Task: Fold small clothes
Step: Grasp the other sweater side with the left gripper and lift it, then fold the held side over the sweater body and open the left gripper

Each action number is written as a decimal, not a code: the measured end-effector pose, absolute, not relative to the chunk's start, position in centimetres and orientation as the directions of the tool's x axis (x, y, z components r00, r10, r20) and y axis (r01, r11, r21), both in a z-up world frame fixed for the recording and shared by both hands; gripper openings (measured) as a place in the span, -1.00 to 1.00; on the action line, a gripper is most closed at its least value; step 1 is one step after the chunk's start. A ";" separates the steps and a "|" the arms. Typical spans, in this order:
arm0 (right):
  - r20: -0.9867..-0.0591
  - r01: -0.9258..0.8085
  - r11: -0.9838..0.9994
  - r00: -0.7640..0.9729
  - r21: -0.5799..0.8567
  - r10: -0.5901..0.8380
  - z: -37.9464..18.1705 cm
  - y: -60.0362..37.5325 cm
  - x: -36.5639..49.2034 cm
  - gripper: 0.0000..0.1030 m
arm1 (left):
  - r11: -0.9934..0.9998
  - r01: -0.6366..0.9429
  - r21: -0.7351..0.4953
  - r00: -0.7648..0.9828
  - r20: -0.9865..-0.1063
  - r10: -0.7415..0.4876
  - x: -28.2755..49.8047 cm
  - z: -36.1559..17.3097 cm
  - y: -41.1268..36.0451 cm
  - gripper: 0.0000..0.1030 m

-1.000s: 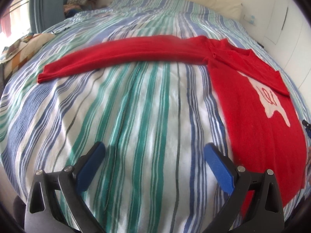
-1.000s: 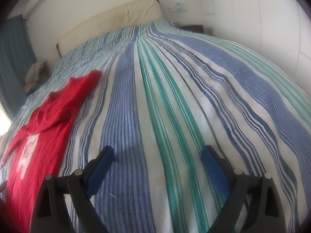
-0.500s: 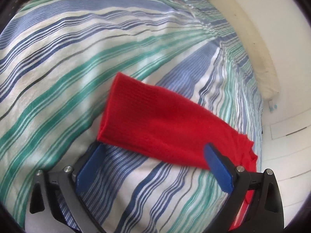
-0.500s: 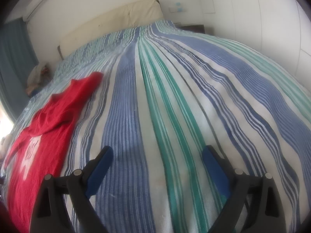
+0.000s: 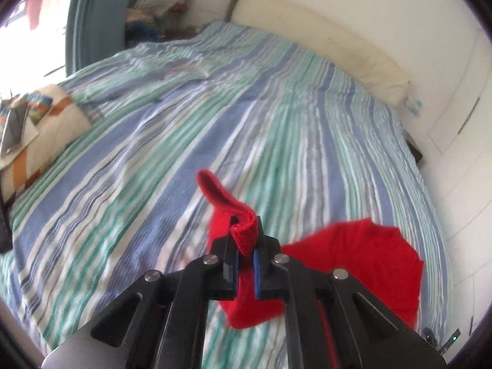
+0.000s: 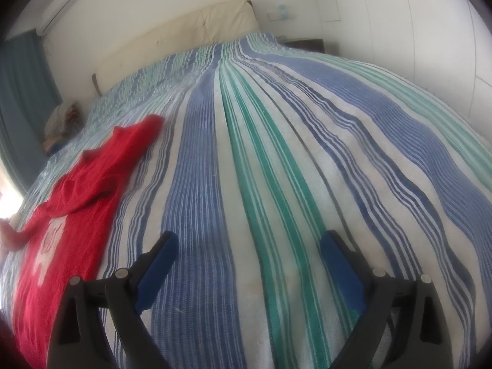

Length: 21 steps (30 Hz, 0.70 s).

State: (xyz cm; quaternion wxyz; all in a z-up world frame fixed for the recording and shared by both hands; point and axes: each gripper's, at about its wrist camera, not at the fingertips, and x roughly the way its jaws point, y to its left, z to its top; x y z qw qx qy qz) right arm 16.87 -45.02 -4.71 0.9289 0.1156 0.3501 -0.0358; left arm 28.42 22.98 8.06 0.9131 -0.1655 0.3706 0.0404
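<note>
Above the striped bedspread (image 5: 215,129), your left tool (image 5: 245,256) is now clenched on the ribbed cuff (image 5: 244,236) of the red sweater (image 5: 353,264). A second ago its jaws stood wide over bare stripes, with the sleeve stretched flat across the bed; half a second ago the cuff lay between the open pads. Now the cuff is pinched and raised off the bedspread, its loose end curling up beyond the fingertips, and the sleeve hangs back from it toward the sweater body.

Beside the sweater, your right tool (image 6: 249,261) is released, jaws spread and holding nothing, over bare stripes just as before. From that view the sweater body (image 6: 61,215) lies flat on the bedspread, its pale chest motif facing up, with the other sleeve reaching toward the cream headboard (image 6: 184,33).

My reading: the first sleeve fold has begun. The cuff looks securely gripped, so it can likely be carried across the sweater body.
</note>
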 end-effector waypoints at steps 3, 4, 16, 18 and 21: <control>-0.659 0.148 0.971 0.752 0.188 0.013 -4.7 -45.0 16.9 0.81 | 0.974 0.008 -0.225 0.747 -0.647 -0.156 31.3 12.1 14.4 -0.90; -0.659 0.148 0.971 0.752 0.187 0.013 -4.7 -45.0 16.9 0.81 | 0.974 0.067 -0.215 0.744 -0.639 -0.192 32.0 12.7 11.7 -0.90; -0.664 0.150 0.972 0.748 0.180 0.007 -4.9 -44.9 17.2 0.81 | 0.936 0.344 -0.070 0.570 -0.777 -0.268 34.6 4.2 -7.9 0.67; -0.663 0.150 0.972 0.748 0.181 0.008 -4.9 -44.9 17.2 0.81 | 0.947 0.314 -0.063 0.585 -0.772 -0.246 34.3 3.4 -5.9 0.68; -0.660 0.148 0.971 0.751 0.188 0.013 -4.9 -45.0 17.2 0.81 | 0.974 0.225 -0.020 0.603 -0.783 -0.155 33.7 1.7 -2.2 0.68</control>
